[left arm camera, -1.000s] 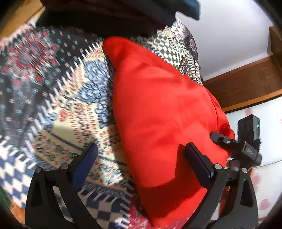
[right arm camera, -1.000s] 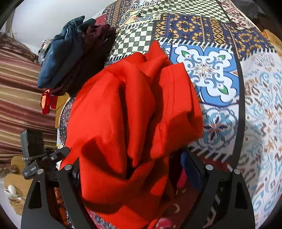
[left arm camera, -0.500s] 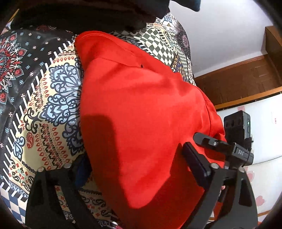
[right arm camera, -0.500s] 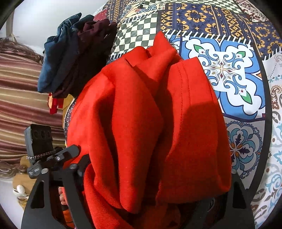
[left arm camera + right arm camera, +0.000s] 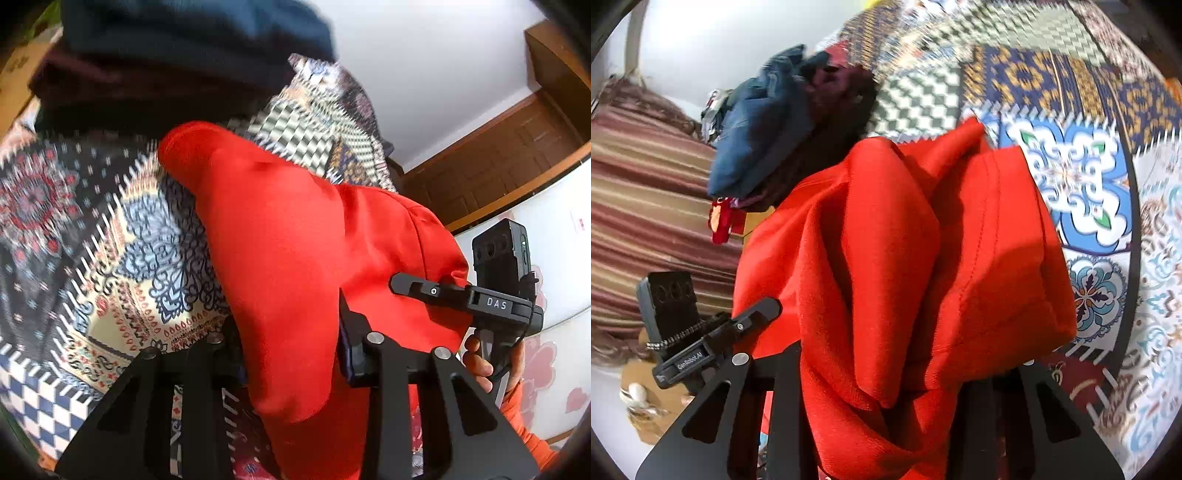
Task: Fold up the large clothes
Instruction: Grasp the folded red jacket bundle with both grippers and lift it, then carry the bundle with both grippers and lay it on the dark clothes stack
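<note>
I have both tools pinching the same red garment, and the jaws of each are closing on cloth bunched between them. The left tool grips one near edge low in its view, and from there the cloth runs away toward 11 o'clock, its far tip resting on the patterned bedspread. The right tool holds a thicker, creased bundle that rises toward 12 o'clock. The garment's long axis lies straight ahead of both tools, so I judge the fold goes forward, neither hand nearer. A dark clothes pile sits beyond at 11 o'clock.
</note>
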`<state>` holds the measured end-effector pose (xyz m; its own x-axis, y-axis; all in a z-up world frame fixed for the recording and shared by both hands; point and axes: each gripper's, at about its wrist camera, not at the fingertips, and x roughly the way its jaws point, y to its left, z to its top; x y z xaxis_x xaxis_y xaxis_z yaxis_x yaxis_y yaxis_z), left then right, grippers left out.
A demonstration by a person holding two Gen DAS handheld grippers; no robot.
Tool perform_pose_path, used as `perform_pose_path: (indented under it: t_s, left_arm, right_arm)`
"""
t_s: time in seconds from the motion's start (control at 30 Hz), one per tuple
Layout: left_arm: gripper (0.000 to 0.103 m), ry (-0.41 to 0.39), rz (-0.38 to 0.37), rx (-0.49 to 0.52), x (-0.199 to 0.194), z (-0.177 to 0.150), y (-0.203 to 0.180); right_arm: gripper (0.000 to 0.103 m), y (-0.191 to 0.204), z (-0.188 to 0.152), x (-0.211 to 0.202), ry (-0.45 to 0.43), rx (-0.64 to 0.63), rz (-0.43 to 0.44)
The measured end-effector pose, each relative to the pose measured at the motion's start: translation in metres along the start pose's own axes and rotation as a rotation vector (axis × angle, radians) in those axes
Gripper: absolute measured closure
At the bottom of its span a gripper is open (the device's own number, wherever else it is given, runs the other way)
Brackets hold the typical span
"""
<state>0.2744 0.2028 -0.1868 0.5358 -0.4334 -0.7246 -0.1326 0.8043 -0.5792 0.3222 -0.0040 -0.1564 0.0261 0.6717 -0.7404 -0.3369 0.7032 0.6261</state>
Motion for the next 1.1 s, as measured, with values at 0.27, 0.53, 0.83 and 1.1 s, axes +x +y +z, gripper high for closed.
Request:
perform_pose_path:
  t_s: [0.27, 0.53, 0.83, 1.1]
  left_arm:
    - [0.069, -0.144, -0.013, 0.092, -0.074, 0.015, -0.032]
    - [0.068, -0.317, 0.01, 0.167, -0.149, 0.055, -0.058]
    - [0.069, -0.449, 0.059, 0.224, -0.206, 0.132, -0.064]
    - [0.068, -0.501, 0.089, 0.233, -0.216, 0.213, -0.037]
  right_arm:
    - [0.075, 0.066, 0.011, -0.044, -0.144, -0.133, 0.006]
    - [0.075, 0.144, 0.048, -0.073, -0.259, -0.267, 0.027]
    - [0.075, 0.202, 0.104, -0.073, -0.361, -0.353, 0.072]
    - [0.075, 0.228, 0.162, -0.042, -0.447, -0.383, 0.081]
